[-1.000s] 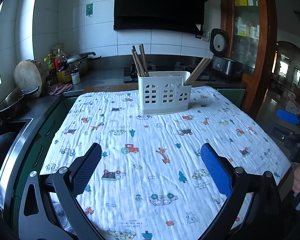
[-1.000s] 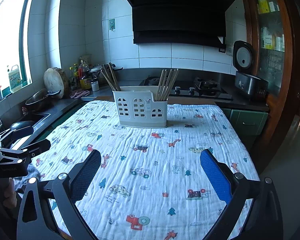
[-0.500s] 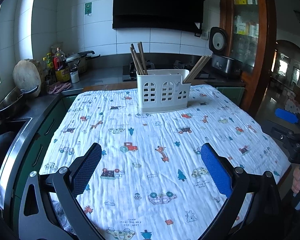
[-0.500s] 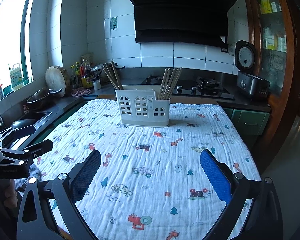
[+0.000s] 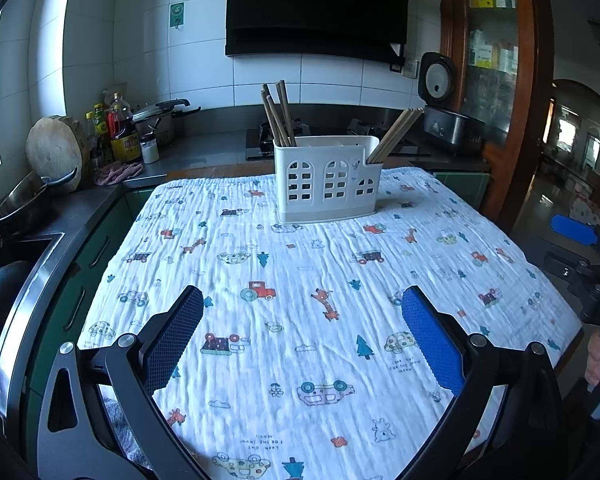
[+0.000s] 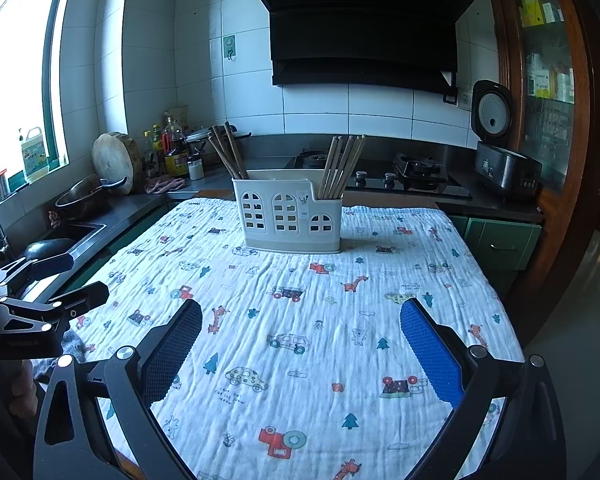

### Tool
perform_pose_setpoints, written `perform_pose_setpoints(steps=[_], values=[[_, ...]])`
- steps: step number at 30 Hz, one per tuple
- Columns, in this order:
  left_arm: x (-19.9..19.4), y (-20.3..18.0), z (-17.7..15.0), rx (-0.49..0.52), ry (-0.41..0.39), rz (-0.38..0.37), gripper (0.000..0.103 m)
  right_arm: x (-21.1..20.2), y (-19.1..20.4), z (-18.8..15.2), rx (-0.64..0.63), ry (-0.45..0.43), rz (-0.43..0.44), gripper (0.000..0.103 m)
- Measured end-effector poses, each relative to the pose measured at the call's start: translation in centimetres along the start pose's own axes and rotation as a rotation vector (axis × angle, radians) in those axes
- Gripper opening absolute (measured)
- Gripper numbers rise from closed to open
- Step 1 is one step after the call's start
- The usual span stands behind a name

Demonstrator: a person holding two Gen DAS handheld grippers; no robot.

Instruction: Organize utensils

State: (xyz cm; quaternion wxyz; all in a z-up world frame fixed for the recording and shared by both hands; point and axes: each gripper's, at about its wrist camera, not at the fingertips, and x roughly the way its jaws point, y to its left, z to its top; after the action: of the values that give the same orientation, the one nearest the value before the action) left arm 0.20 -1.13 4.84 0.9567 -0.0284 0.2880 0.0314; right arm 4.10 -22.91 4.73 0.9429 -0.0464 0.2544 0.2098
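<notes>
A white utensil holder (image 5: 327, 178) (image 6: 288, 210) with arched cut-outs stands at the far middle of the table on a patterned cloth (image 5: 308, 304) (image 6: 300, 320). Dark brown chopsticks (image 5: 278, 114) (image 6: 226, 152) lean in its left compartment. Light wooden chopsticks (image 5: 394, 134) (image 6: 342, 166) lean in its right compartment. My left gripper (image 5: 302, 320) is open and empty above the near cloth. My right gripper (image 6: 300, 328) is open and empty too, also near the front edge. The right gripper shows at the left view's right edge (image 5: 588, 264), the left gripper at the right view's left edge (image 6: 40, 300).
A counter with a sink (image 6: 68, 236), a metal pot (image 6: 80, 198), a round wooden board (image 6: 114, 160) and bottles (image 6: 174, 150) runs along the left. A gas hob (image 6: 400, 176) and a rice cooker (image 6: 500, 152) stand behind the table. A wooden cabinet (image 6: 552, 80) is at right.
Both views have shifted slightly; the holder sits a little lower and nearer in the right wrist view. Both grippers stay open and nothing on the table has moved.
</notes>
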Motion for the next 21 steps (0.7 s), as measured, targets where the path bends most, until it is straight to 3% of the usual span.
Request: perform_pose_setpoints(steps=[21], values=[[0.32,-0.36,-0.44,0.011,0.011,-0.006,0.098,0.37,0.26,-0.58,0.004,0.014,0.003,0.096]])
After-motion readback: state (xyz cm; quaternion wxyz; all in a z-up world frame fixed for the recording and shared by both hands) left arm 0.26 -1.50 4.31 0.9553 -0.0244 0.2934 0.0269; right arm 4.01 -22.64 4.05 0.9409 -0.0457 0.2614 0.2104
